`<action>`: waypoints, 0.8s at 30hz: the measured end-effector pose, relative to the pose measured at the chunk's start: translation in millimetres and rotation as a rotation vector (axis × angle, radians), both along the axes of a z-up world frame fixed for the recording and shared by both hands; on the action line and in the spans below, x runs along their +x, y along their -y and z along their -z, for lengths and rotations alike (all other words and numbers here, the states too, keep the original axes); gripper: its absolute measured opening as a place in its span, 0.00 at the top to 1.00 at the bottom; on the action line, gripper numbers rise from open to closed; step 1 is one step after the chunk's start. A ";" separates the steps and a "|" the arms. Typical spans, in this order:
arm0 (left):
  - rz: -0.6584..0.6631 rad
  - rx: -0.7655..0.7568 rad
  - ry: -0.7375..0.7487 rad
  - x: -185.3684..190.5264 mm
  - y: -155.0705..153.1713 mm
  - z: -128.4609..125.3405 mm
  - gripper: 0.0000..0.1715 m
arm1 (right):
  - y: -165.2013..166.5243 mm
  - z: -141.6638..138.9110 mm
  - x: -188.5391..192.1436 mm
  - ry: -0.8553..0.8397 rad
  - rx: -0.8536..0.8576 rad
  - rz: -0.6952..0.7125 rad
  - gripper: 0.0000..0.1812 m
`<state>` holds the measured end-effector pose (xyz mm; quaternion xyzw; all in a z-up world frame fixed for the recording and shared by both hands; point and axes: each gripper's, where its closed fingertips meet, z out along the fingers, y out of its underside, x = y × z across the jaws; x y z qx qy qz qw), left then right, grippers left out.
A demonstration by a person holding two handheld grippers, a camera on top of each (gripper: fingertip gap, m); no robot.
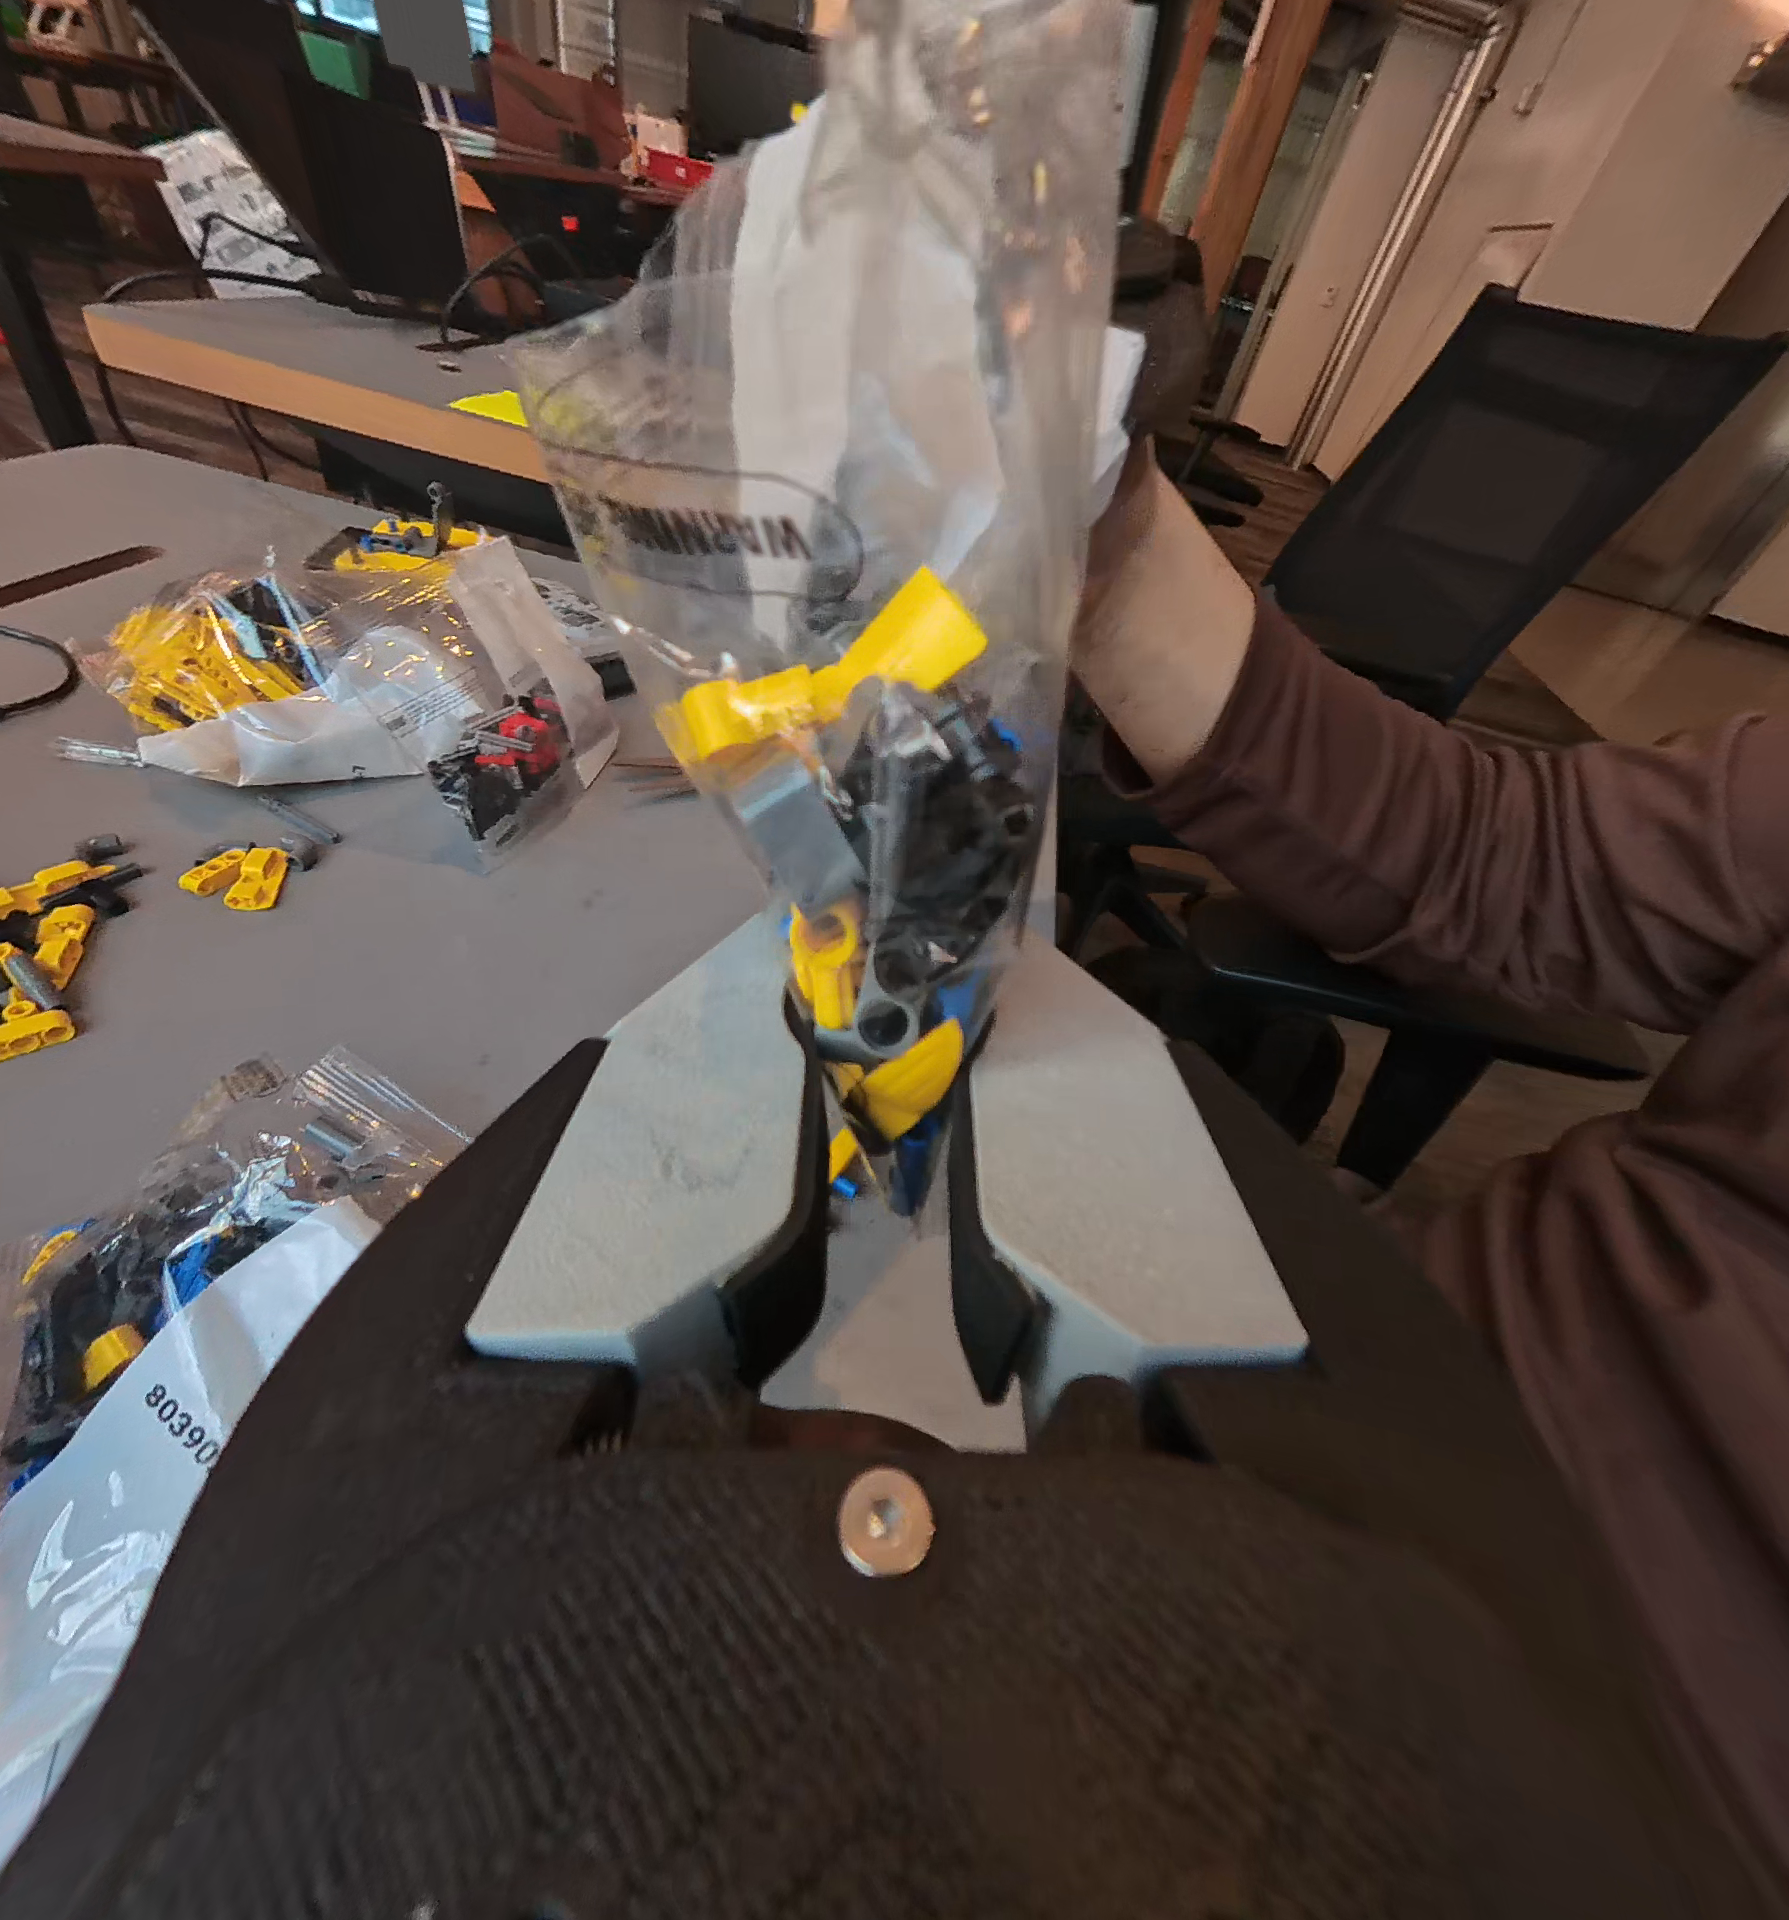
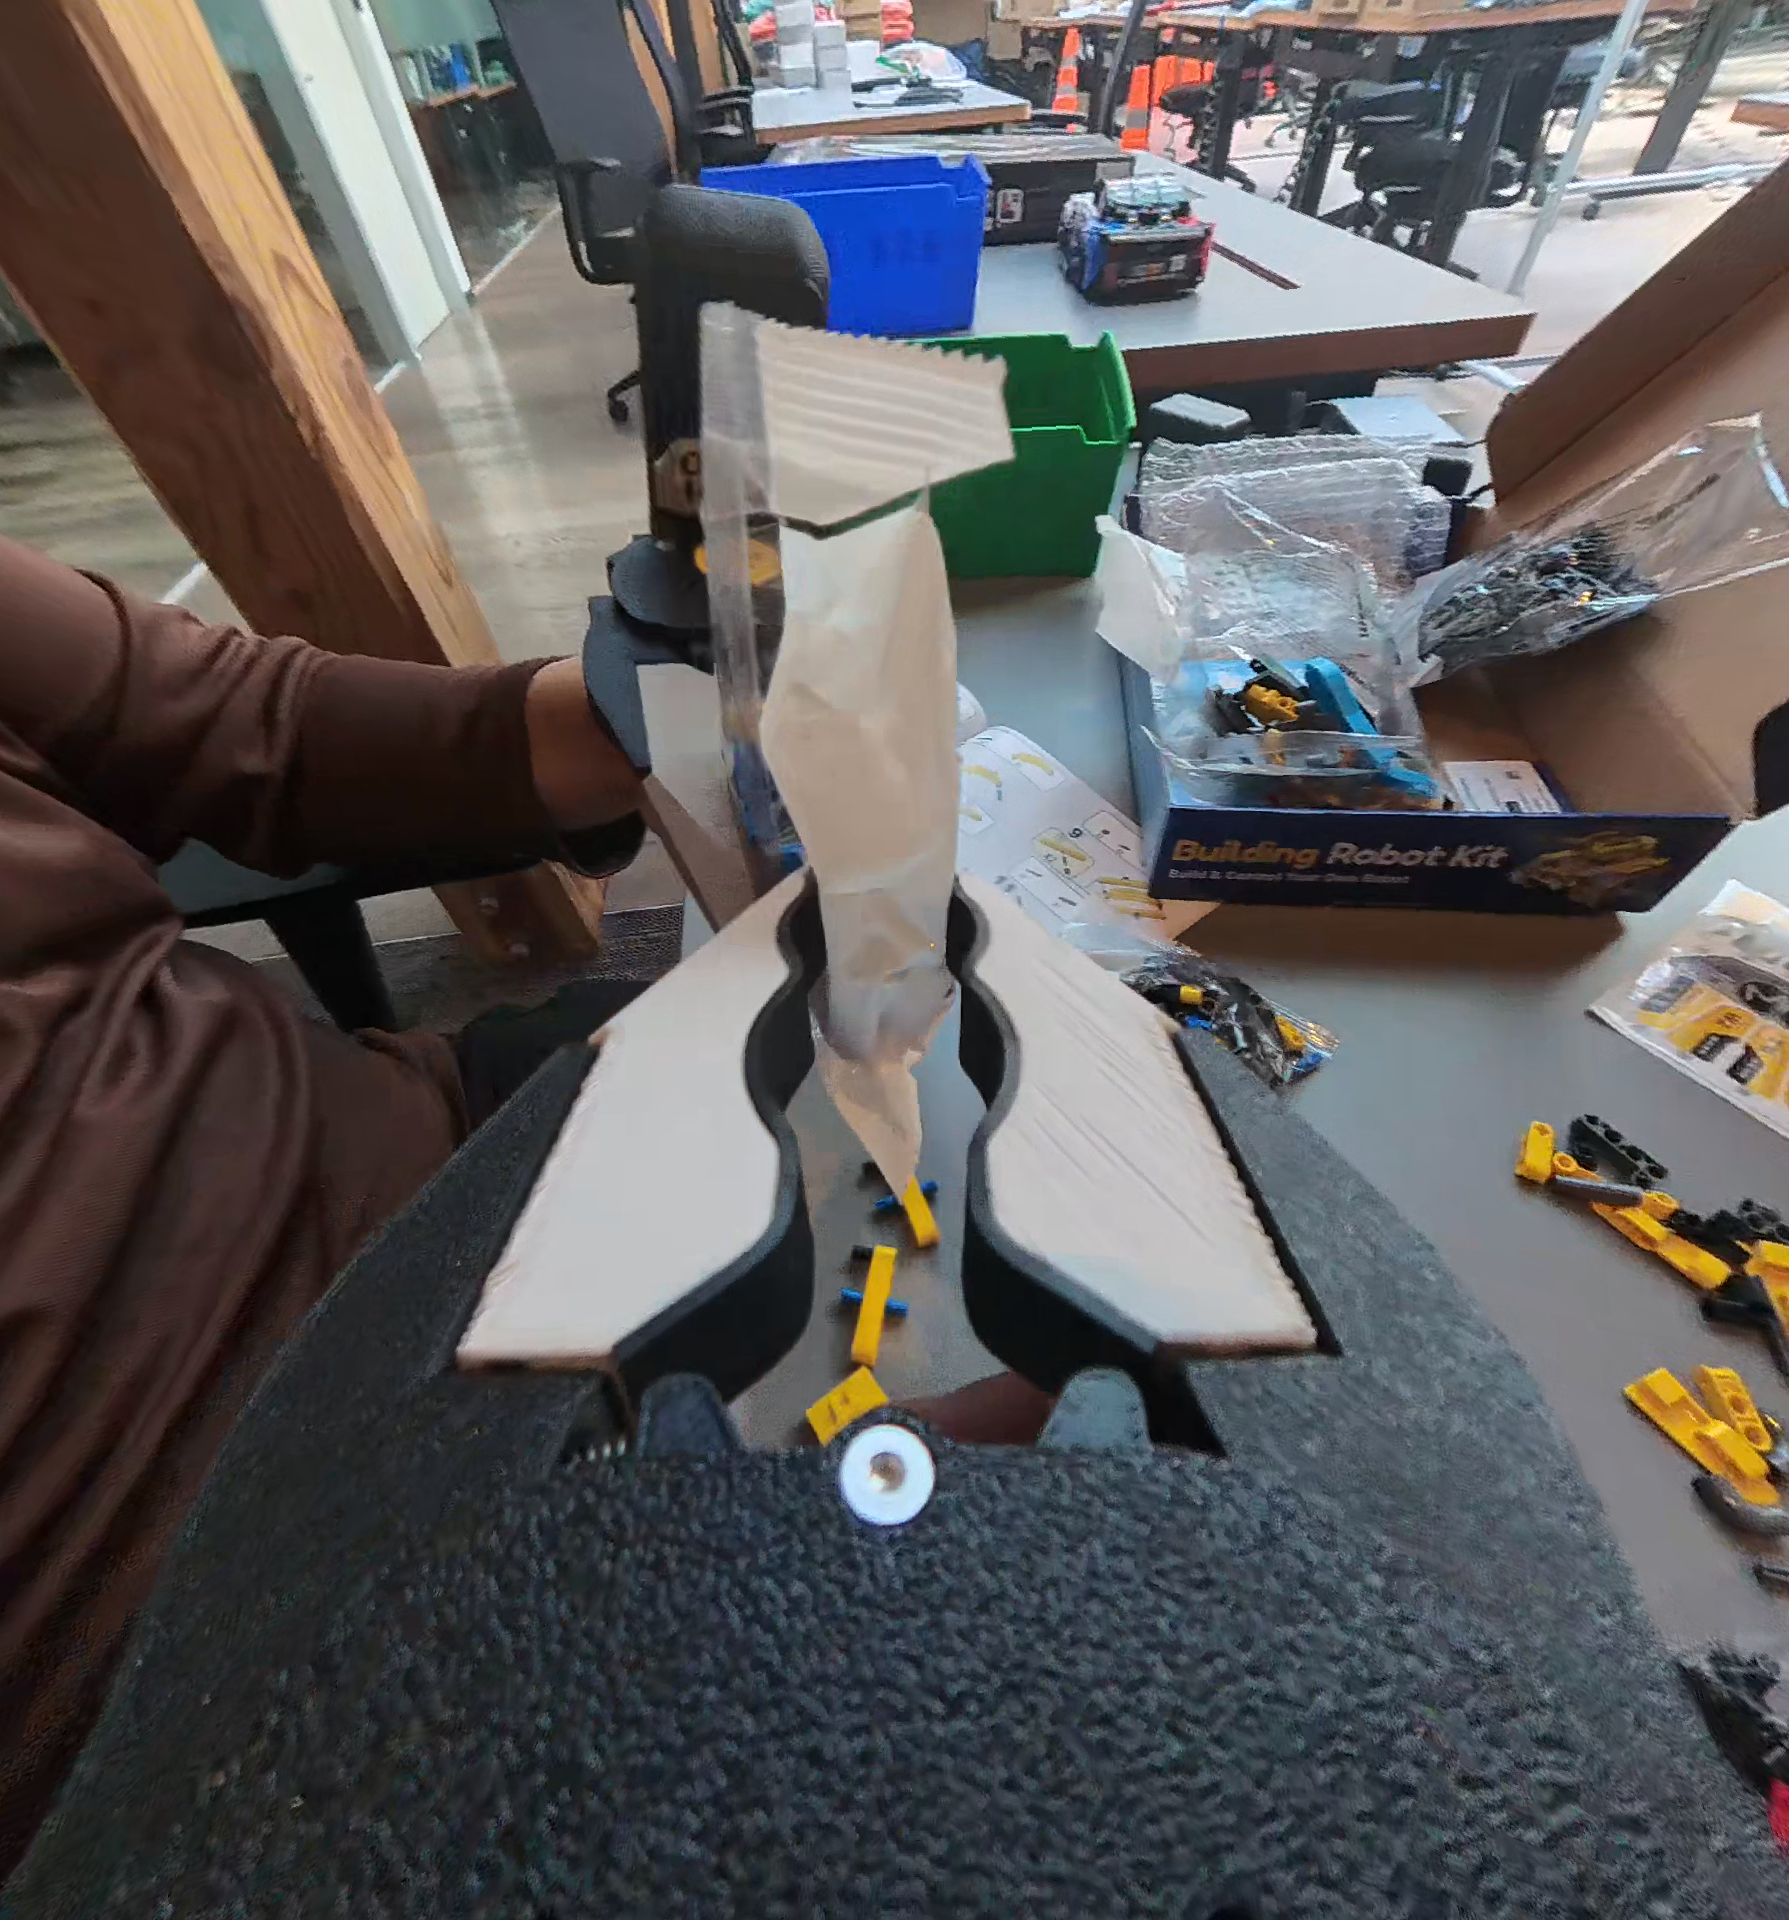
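Left wrist view: left gripper (image 1: 885, 1049) is clamped on the lower end of a clear plastic bag (image 1: 848, 582) of yellow, black and blue building parts; bag's long axis runs straight up from the fingertips, off the grey table (image 1: 370, 966); right wrist view: right gripper (image 2: 885, 966) pinches the bag's empty white end (image 2: 859, 727), bag standing upright ahead of it; both grippers hold the same bag at opposite ends; loose yellow pieces (image 2: 874, 1299) lie on the table below.
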<state>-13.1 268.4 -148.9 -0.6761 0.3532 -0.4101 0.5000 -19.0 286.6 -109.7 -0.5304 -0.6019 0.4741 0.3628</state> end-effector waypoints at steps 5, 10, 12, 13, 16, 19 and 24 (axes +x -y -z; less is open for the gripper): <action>-0.045 -0.008 0.015 -3.4 -5.6 -0.8 0.90 | -6.7 -0.6 -2.4 0.004 -0.027 0.046 0.90; -0.087 0.020 -0.006 -10.7 -8.0 -4.6 0.86 | -9.0 -9.9 -2.7 -0.019 -0.006 0.087 0.91; -0.092 0.023 0.006 -13.2 -7.7 -7.9 0.85 | -8.8 -15.0 -2.0 -0.037 -0.027 0.089 0.92; -0.091 0.022 0.013 -13.8 -7.1 -9.1 0.84 | -8.9 -16.9 -1.8 -0.046 -0.042 0.088 0.93; -0.112 0.027 -0.029 -19.5 -8.9 -6.4 0.79 | -17.1 -18.8 0.4 -0.058 -0.049 0.122 0.94; -0.164 0.059 -0.057 -34.8 -13.2 -11.4 0.77 | -30.9 -26.1 9.4 -0.084 -0.034 0.184 0.94; -0.240 0.075 -0.014 -69.8 -17.3 -29.4 0.77 | -81.1 -33.7 41.9 -0.109 0.039 0.419 0.94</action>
